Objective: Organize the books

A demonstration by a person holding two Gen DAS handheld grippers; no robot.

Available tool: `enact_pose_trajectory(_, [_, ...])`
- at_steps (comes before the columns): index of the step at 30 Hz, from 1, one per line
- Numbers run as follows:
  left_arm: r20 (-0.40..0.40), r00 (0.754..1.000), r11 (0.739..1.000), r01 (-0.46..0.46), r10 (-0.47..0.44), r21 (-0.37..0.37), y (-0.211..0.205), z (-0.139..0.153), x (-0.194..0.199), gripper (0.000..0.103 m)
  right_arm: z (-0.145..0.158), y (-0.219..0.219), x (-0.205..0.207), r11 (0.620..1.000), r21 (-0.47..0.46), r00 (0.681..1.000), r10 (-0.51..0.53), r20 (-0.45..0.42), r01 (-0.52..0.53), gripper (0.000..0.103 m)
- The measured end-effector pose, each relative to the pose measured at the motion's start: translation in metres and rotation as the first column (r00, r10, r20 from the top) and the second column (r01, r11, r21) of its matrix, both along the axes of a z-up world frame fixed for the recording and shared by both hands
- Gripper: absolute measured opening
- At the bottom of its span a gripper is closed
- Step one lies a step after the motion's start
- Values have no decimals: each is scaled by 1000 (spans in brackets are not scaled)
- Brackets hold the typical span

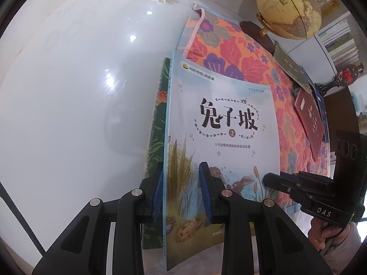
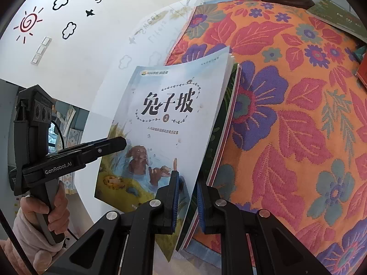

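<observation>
Left wrist view has my left tongs [image 1: 181, 190] clamped on the near left edge of a pale blue picture book [image 1: 220, 123], its cover showing rabbits in a pond; one blue pad sits under the edge, the other on the cover. That book is tilted, lifted off a green book [image 1: 158, 123] lying under it. Both sit at the left edge of a flowered orange cloth [image 1: 231, 52] spread on the glossy white table [image 1: 80, 96]. Toward the far edge of the cloth I see a dark green book [image 1: 291, 68], and nearer to me a red book [image 1: 309, 119] on something blue. A yellow globe [image 1: 287, 6] stands on a dark wooden base at the far corner of the cloth. From the right wrist view, my right tongs [image 2: 187, 200] pinch the near right edge of the same pale blue book, pads tight on cover and pages, with the green book's pink-edged pages just beneath. My left hand [image 2: 45, 208], in a light sleeve, grips the other handle at the left. The wall behind the table carries sun and cloud stickers [image 2: 28, 24].
</observation>
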State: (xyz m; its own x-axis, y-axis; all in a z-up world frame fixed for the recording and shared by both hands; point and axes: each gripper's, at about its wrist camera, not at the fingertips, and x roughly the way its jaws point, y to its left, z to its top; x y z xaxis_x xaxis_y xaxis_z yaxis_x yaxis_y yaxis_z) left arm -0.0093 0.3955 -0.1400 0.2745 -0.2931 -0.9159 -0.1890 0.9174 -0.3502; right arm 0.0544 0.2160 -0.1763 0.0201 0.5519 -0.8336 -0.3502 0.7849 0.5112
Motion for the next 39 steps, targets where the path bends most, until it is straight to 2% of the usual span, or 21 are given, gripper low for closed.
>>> enact_pose_trajectory(6, [-10,999,999,-49,49,20,13,-2,-1,28,-4,-1,1,1000,2,1000,-18,-17,18,15])
enact_pose_trajectory(8, [-9,997,997,-75,76,30,18,-1,0,33,-4,-1,0,1000,-1,999,-14,-37,14,15])
enact_pose_trajectory(10, [-14,995,995,-96,97,37,23,-3,1,33,-1,-1,-2,1000,-13,999,-1,-40,1,15])
enact_pose_trajectory(12, [-31,993,993,-112,114,47,27,-6,3,33,4,-8,-3,999,-32,999,-33,-35,32,15])
enact_pose_trajectory(15, [-38,991,991,-126,128,42,30,-10,4,33,7,-16,-3,998,-11,998,-64,-23,64,16])
enact_pose_trajectory(20, [-44,990,989,-133,136,58,31,-12,6,35,4,-11,1,990,-117,997,-74,13,75,16])
enact_pose_trajectory(23, [-38,988,985,-148,152,83,31,-10,6,35,-5,-19,0,984,-139,990,-122,-68,112,16])
enact_pose_trajectory(25, [-29,985,981,-168,172,102,33,-9,7,35,-11,-20,-2,990,-97,986,-115,-119,103,16])
enact_pose_trajectory(27, [-29,978,973,-204,208,111,37,-9,8,35,-11,-16,-3,991,-101,988,-97,-116,86,16])
enact_pose_trajectory(29, [-43,974,972,-218,222,82,39,-11,10,35,-11,-10,-5,992,-109,992,-73,-103,62,17])
enact_pose_trajectory(30, [-47,975,975,-214,217,66,39,-12,13,38,-11,-5,-6,992,-113,993,-60,-97,49,17])
enact_pose_trajectory(34, [-73,987,989,-140,144,56,26,-15,24,38,-8,10,-9,987,-160,998,-14,-56,5,29])
enact_pose_trajectory(39, [-63,994,994,-88,92,64,10,-13,28,38,-5,19,-11,982,-188,1000,-4,-30,-1,32])
